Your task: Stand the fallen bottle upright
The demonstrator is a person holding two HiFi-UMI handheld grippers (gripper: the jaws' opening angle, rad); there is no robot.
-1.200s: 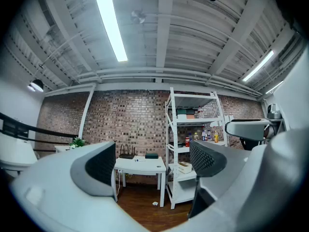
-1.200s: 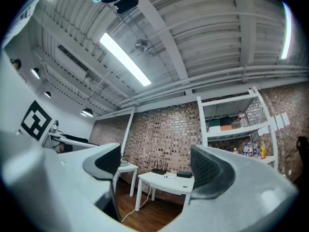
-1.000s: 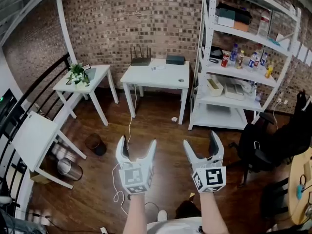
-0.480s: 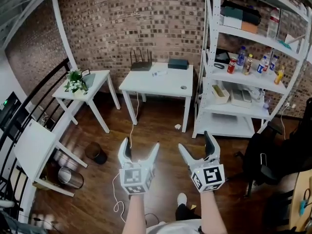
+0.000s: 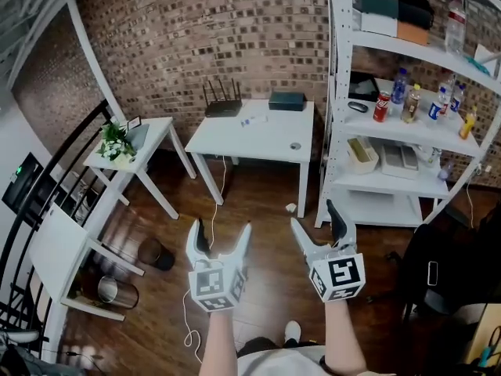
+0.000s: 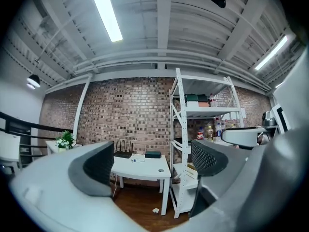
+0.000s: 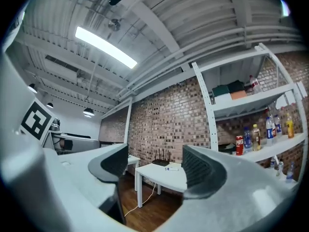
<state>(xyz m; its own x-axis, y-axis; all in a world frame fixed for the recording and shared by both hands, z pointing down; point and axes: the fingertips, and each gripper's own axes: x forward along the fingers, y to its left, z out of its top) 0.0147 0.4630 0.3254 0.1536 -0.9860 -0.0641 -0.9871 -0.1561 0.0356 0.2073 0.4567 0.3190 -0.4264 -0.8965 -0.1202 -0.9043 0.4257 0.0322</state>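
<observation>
The bottle (image 5: pixel 252 121) lies on its side on the white tabletop (image 5: pixel 266 141), upper centre of frame. Well below, lower centre, the left gripper (image 5: pixel 219 227) is empty, jaws opening; the right gripper (image 5: pixel 313 214) has jaws closing on nothing.

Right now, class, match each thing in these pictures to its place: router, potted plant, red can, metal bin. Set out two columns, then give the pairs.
Things:
1 router
2 potted plant
3 red can
4 metal bin

Places:
A on the wooden floor
B on the shelf rack
C on the small side table
D on the middle table

Pairs: 1-D, 2-C, 3-B, 4-A
</observation>
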